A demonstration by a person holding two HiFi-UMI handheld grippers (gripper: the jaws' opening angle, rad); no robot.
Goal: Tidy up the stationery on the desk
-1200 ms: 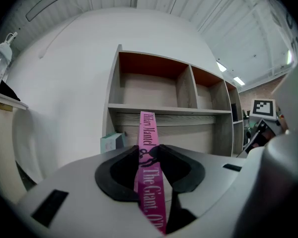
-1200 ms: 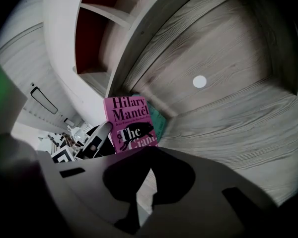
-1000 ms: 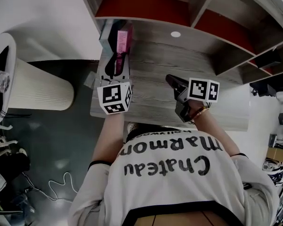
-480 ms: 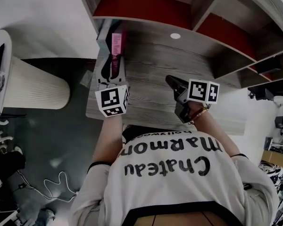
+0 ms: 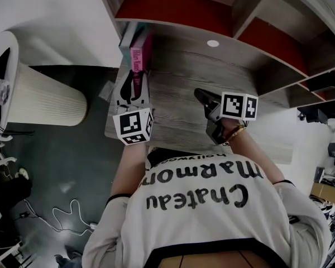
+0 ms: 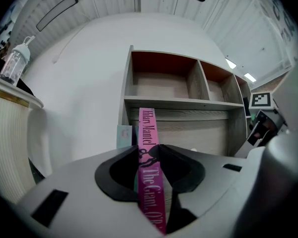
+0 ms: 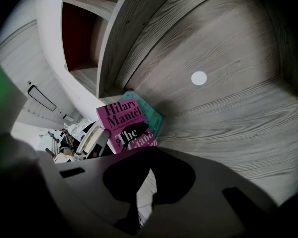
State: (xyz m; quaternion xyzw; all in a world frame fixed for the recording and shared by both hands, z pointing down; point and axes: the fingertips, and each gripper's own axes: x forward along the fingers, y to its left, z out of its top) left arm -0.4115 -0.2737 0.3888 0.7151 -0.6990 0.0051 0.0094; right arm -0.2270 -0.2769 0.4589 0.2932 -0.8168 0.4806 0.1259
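Pink book (image 6: 145, 128) stays pinched upright in the left hand-held gripper (image 6: 148, 152); right hand-held gripper (image 7: 148, 155) remains pressed together, empty.

The pink book (image 5: 138, 59) in the left tool (image 5: 135, 80) now stands straighter, just beside the teal book (image 5: 127, 37) at the left end of the worktop (image 5: 181, 88). One second ago it leaned away from it and showed more of its cover.

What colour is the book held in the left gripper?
Bright pink, with dark lettering. The book shows best in the left gripper view.
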